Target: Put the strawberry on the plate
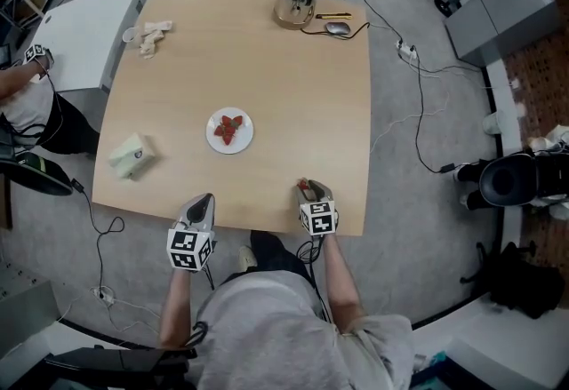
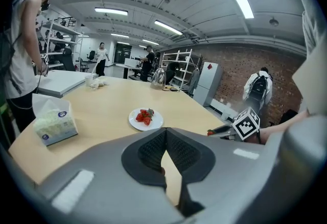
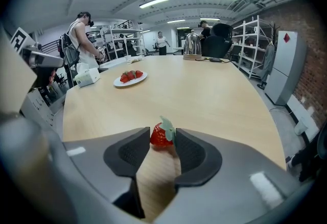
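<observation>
Your left claw [image 1: 204, 202] is clenched on nothing at the near edge of the worktop [image 1: 293, 86]. Your right claw [image 1: 308, 192] is grasping the strawberry [image 3: 159, 137] at its tips. The plate [image 1: 244, 139] lies mid-worktop, at ten o'clock from that claw, and already holds other berries [image 1: 228, 129]. Pickup looks done. The carry and release remain.

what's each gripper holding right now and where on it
The right gripper pinches a red strawberry with a green leafy cap by its opposite sides, between the tips of its fingers. The left gripper is shut with nothing in it.
</observation>
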{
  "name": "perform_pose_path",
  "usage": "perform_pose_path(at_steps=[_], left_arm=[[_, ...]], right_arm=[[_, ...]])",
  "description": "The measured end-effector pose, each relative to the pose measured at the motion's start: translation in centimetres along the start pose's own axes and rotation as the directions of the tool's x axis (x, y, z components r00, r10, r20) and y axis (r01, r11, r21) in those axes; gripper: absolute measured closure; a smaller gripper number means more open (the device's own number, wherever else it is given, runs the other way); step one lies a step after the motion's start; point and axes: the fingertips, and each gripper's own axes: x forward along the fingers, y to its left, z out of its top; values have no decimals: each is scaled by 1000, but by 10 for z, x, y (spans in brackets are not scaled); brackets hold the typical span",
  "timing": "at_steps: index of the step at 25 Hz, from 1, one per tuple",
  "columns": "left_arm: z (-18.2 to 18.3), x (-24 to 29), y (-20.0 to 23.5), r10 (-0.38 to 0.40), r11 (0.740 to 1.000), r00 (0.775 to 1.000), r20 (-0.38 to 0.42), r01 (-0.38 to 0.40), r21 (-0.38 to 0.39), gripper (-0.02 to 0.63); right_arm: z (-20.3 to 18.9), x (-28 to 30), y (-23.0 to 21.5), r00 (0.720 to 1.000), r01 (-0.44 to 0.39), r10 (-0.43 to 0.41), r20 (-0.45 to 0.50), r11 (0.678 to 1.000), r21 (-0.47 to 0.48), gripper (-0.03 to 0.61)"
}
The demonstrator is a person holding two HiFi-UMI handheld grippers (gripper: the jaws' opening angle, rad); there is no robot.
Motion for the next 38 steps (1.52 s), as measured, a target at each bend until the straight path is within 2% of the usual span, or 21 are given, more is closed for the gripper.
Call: perform_pose_path(at_steps=[14,23,30,38], left_arm=[[3,-15,3,34,999,999,39,-33,-15,594],[-3,-39,18,106,993,992,64,-102,-64,594],[-9,-69,41,197,977,976,90,-187,-107,594],[-17,-103,64,315,940,943,109,-294,-171,594]], right_arm=[[45,-23,12,995,-7,11,103,999,-42,417],[88,-26,30,984,-62,74,160,995,-80,417],[124,-14,67,972,-120,150,183,979,-164,417],[158,13,110,953,-194,248,174,941,-278,418]])
